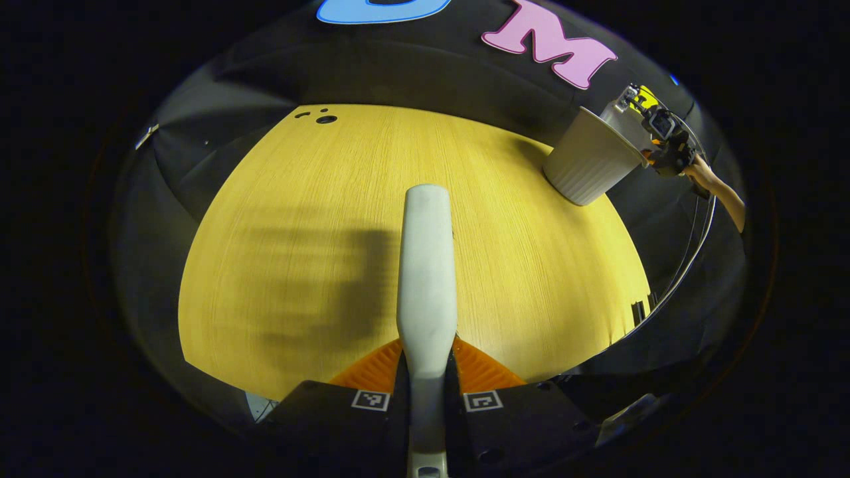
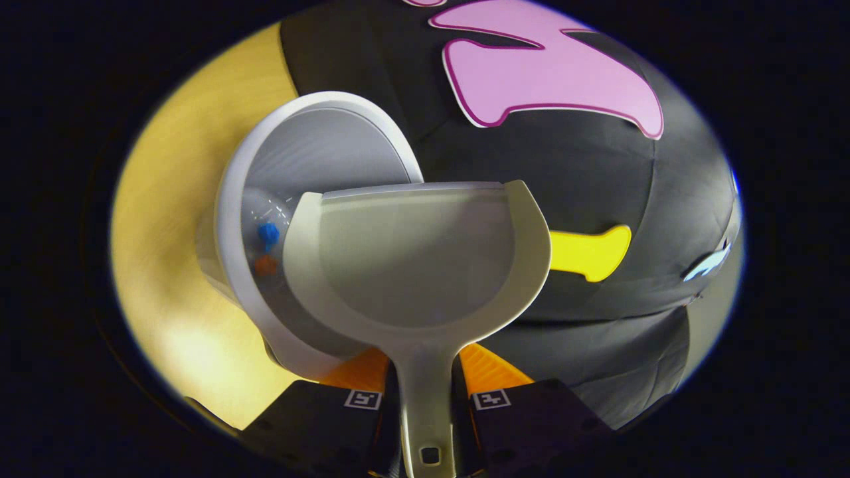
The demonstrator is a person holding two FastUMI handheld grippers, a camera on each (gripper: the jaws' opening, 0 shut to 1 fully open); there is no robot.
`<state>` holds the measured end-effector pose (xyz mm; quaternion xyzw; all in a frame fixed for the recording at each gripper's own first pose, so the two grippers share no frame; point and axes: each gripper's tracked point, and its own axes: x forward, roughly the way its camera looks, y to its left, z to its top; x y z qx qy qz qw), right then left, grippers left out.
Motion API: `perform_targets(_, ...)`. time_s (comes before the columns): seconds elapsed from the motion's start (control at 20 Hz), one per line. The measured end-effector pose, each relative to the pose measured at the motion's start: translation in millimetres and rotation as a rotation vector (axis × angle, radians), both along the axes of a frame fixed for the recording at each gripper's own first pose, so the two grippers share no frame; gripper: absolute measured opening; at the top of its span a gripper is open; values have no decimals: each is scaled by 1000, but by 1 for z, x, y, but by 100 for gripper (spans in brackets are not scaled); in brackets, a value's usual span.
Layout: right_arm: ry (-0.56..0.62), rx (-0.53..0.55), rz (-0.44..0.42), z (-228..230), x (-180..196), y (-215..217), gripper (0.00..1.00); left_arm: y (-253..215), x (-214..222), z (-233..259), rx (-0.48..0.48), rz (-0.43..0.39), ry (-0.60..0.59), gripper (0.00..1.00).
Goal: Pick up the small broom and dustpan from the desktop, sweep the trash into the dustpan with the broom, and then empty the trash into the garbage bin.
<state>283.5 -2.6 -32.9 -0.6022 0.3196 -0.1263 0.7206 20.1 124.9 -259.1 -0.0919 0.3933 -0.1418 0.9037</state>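
Note:
In the left gripper view my left gripper point(image 1: 428, 362) is shut on the small white broom point(image 1: 427, 265), which sticks out forward over the wooden desktop point(image 1: 299, 232). Far right stands the white ribbed garbage bin point(image 1: 588, 166), with the dustpan point(image 1: 621, 119) at its rim and the right gripper point(image 1: 664, 143) held by a hand behind it. In the right gripper view my right gripper point(image 2: 425, 372) is shut on the handle of the pale dustpan point(image 2: 412, 265), whose scoop looks bare and hangs over the bin's mouth point(image 2: 319, 146). A blue scrap point(image 2: 268, 234) and an orange scrap point(image 2: 266, 265) lie inside the bin.
The bin stands near the desktop's far right edge, close to the black cloth wall point(image 1: 431, 73). Small dark holes point(image 1: 325, 119) mark the desktop's far left corner. A broad shadow lies on the wood left of the broom.

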Motion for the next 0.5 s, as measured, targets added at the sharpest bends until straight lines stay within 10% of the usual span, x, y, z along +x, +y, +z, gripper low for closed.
perform_targets(0.5,-206,634,-144,7,7,9,35,4,14,15,29,52,-35,26)
